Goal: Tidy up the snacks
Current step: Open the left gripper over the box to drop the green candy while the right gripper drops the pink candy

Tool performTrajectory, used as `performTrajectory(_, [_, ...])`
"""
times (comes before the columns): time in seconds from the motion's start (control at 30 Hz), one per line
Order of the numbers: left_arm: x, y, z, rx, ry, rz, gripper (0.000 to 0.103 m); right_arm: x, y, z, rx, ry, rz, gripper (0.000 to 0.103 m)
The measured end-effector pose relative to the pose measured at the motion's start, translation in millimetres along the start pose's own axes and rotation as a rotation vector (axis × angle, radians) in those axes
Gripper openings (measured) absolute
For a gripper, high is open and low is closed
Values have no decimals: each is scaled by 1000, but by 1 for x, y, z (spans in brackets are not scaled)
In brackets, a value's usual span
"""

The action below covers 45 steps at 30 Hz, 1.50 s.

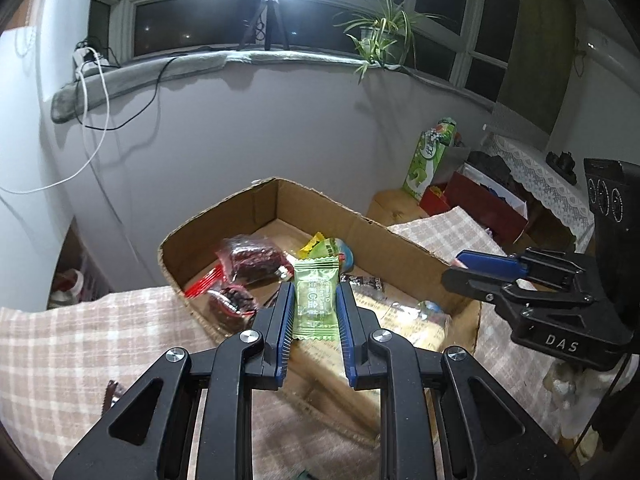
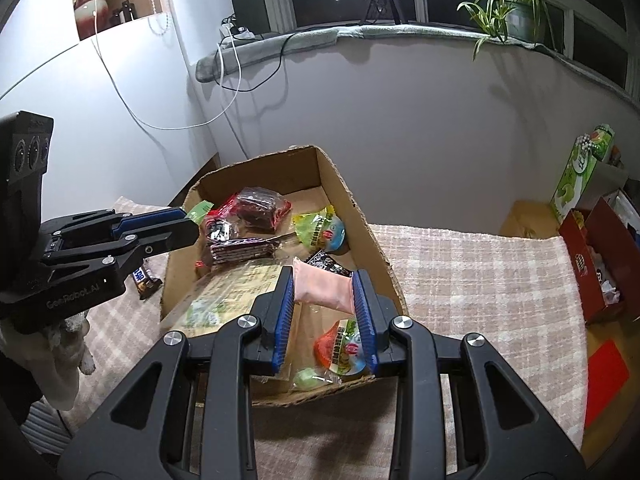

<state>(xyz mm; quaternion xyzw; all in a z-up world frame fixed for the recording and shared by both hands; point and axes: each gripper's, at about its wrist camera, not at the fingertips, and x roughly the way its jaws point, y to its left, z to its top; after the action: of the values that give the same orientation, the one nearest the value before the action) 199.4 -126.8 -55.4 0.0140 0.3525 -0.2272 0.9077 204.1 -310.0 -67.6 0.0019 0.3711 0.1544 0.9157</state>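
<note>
My left gripper (image 1: 314, 292) is shut on a light green candy packet (image 1: 313, 300), which hangs over the near left part of an open cardboard box (image 1: 264, 204). My right gripper (image 2: 323, 284) is shut on a pink packet (image 2: 322, 287) above the box's near right part (image 2: 376, 240). Inside the box lie dark red wrapped snacks (image 2: 260, 204), a yellow-green jelly cup (image 2: 320, 228), an orange jelly cup (image 2: 340, 350), a small black packet (image 2: 328, 262) and a large clear bag (image 2: 224, 292). Each gripper shows in the other's view: the right gripper (image 1: 460, 270), the left gripper (image 2: 192, 222).
The box rests on a checked cloth (image 2: 480, 272). A chocolate bar (image 2: 145, 280) lies on the cloth left of the box. A red box (image 2: 592, 264) and a green carton (image 2: 580, 168) stand at the right. A white wall and a window sill with a plant (image 2: 516, 4) lie behind.
</note>
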Motion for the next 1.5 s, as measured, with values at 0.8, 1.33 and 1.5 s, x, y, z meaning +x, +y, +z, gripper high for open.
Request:
performTrajectory(0.8, [16, -3, 4, 3, 11, 18, 32, 14, -2, -2, -9, 22, -20, 52])
performTrajectory(1.33, [-7, 0, 4, -1, -20, 34, 41, -10, 11, -3, -9, -2, -24, 52])
performTrajectory(1.5, [-26, 9, 0, -14, -39, 46, 41, -27, 28, -9, -20, -19, 0, 52])
